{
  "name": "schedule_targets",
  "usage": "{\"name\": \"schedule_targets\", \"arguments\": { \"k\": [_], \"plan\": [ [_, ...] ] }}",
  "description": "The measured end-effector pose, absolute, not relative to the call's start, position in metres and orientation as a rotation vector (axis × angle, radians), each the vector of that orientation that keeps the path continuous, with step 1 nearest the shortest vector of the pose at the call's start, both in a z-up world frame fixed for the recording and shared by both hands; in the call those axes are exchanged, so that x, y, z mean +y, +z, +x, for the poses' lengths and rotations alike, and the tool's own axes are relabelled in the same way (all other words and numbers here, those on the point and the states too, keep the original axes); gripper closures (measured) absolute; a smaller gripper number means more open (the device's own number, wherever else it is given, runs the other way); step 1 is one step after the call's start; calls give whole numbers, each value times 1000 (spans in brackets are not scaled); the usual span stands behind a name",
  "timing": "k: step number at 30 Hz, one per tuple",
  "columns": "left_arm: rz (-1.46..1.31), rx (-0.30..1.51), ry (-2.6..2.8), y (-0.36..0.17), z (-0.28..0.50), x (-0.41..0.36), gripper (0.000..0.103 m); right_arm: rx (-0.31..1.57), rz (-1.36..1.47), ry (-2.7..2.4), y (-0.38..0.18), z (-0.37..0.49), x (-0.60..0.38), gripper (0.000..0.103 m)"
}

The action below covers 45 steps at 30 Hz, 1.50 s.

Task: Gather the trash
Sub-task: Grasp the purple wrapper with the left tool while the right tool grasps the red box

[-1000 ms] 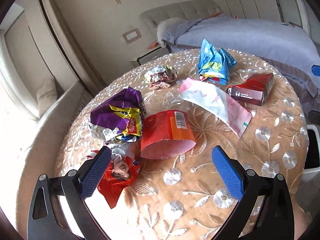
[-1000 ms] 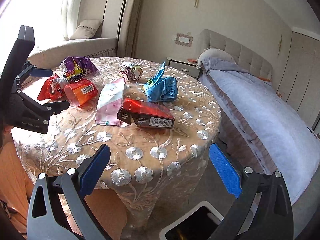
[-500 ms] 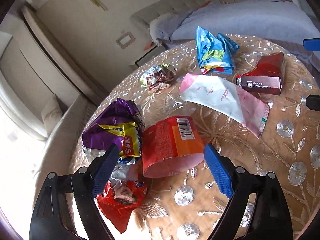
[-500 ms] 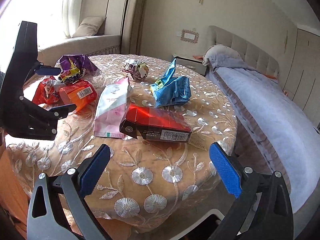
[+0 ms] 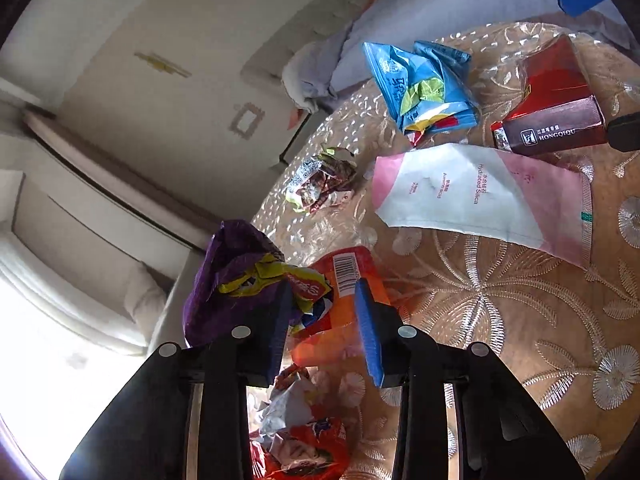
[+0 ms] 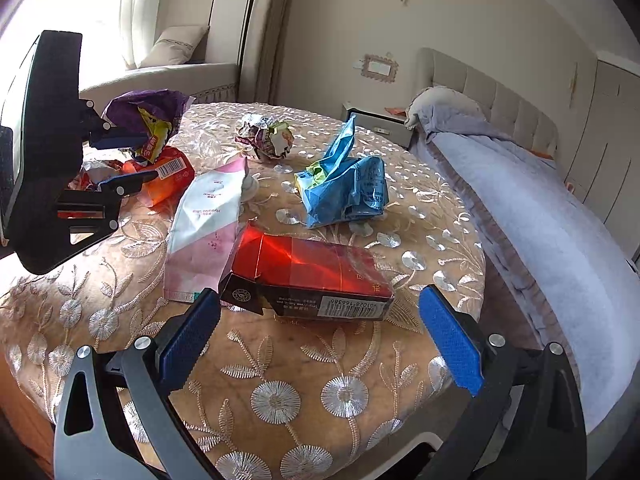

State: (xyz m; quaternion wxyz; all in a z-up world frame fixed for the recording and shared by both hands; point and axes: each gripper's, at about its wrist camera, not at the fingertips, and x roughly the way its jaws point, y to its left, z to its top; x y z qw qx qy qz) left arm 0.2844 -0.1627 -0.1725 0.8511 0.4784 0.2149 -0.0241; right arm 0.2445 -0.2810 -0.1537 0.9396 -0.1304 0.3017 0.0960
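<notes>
Between your left gripper's (image 5: 322,326) blue pads sits the orange cup (image 5: 340,312), lying on its side. The jaws have just been closing, and now they look pressed on the cup's crushed wall. The purple snack bag (image 5: 230,280) is touching the cup on its far side, toward the window seat. A red crumpled wrapper (image 5: 304,444) lies just beside the cup, close under your left gripper.

Your right gripper (image 6: 320,340) has its jaws wide open with nothing in them. It hovers just in front of the red carton (image 6: 308,272), which is well apart from the cup.

Next to the cup, toward the carton, is the flat pink and white pouch (image 6: 204,228). Past the pouch, away from the cup, are the blue bag (image 6: 344,184) and a small wrapper ball (image 6: 266,136).

All of this trash is on the round table (image 6: 300,400). I think you are only at the start. The cup is the first thing grabbed, and it has not gone into any bin. Part of a white bin rim (image 6: 404,444) shows under the table edge, far from the cup. Six more pieces are left to pick up.
</notes>
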Motion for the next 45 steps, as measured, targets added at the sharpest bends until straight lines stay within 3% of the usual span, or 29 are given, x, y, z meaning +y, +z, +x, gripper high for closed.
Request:
{"name": "schedule_targets", "arguments": {
  "k": [3, 6, 10, 20, 29, 37, 45],
  "plan": [
    [1013, 468, -56, -175, 293, -165, 71, 618, -271, 192, -155, 248, -281, 4],
    [980, 459, -32, -166, 300, -165, 93, 626, -273, 189, -157, 251, -283, 4],
    [910, 419, 23, -154, 299, -161, 97, 626, -280, 192, -157, 252, -283, 4],
    [396, 477, -115, -94, 285, -99, 97, 645, -375, 192, -160, 265, -274, 4],
    [122, 502, -224, -72, 260, -54, 97, 611, -369, 217, -149, 260, -268, 4],
    [129, 439, -302, -49, 207, -73, 97, 622, -443, 222, -155, 271, -267, 4],
    [176, 436, -318, -46, 186, -91, 97, 593, -711, 274, -171, 296, -251, 5]
  ]
}}
